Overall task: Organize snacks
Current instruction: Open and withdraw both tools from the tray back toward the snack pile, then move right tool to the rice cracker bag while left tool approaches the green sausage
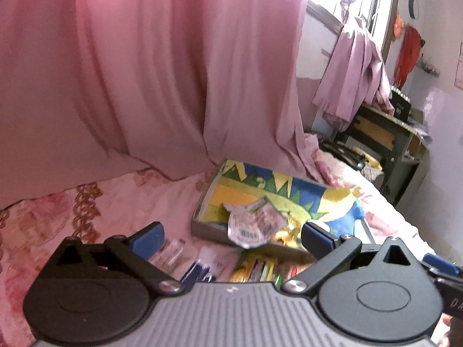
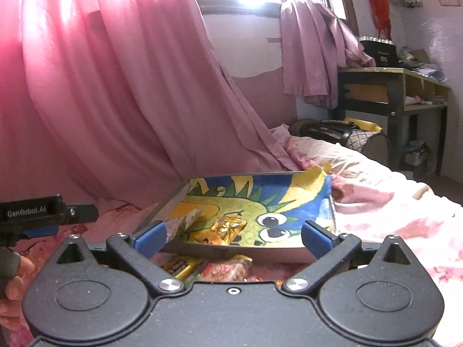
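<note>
The likeliest slip from here is a bad pick among the loose packets lying on the pink floral bedsheet: they sit close together, just below both grippers and half hidden by the housings, so a closing pinch could catch two wrappers at once or skid off slick foil. The soft bed also gives, so pressing down may tilt the shallow grey tray lined with a blue, yellow and green cartoon cloth and let its contents slide.

The left gripper has its jaws wide apart and empty; the right gripper likewise, with nothing between them.

In the tray lie a crumpled white-and-green snack packet and a shiny gold foil wrapper, touching or nearly so. On the sheet in front of the tray rest a yellow-green packet and a pink-red printed packet
</note>
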Demonstrator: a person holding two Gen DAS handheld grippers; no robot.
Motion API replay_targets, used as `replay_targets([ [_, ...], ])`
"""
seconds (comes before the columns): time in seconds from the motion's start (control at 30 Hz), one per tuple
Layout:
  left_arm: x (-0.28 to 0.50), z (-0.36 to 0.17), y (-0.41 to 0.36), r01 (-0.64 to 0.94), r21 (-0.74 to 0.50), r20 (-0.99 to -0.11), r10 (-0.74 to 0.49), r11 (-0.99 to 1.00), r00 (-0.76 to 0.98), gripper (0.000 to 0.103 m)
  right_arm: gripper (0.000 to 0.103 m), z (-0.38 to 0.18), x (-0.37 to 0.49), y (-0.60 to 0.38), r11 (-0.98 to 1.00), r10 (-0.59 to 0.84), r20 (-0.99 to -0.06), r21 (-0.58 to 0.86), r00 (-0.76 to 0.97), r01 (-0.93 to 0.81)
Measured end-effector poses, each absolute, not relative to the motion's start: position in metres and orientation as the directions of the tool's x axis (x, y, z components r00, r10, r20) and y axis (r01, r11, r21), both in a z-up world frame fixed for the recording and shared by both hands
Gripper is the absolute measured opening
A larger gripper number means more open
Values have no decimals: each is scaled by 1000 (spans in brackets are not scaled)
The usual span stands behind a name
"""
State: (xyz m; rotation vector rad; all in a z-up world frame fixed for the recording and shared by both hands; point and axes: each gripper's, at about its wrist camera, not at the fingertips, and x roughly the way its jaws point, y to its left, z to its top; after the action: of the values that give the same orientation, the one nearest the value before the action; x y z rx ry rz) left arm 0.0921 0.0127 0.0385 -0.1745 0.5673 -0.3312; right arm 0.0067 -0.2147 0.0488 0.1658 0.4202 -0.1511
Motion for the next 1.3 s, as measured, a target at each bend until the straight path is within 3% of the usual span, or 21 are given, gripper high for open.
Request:
replay_targets([
  [0.4,48,29,1,314,-119,-582,-322,942,746,103,102,44,-43,-217,960,-149,-533,123,833,251],
  [0.83,42,11,-20,369,-7,-668,-279,929,690,103,102,26,-40,-218,951,-146,-650,116,745,287],
  [1.3,52,-5,-21,337,22,-746,-209,941,632,103,102,15,-26,-221,953,-115,-733,109,671,282],
])
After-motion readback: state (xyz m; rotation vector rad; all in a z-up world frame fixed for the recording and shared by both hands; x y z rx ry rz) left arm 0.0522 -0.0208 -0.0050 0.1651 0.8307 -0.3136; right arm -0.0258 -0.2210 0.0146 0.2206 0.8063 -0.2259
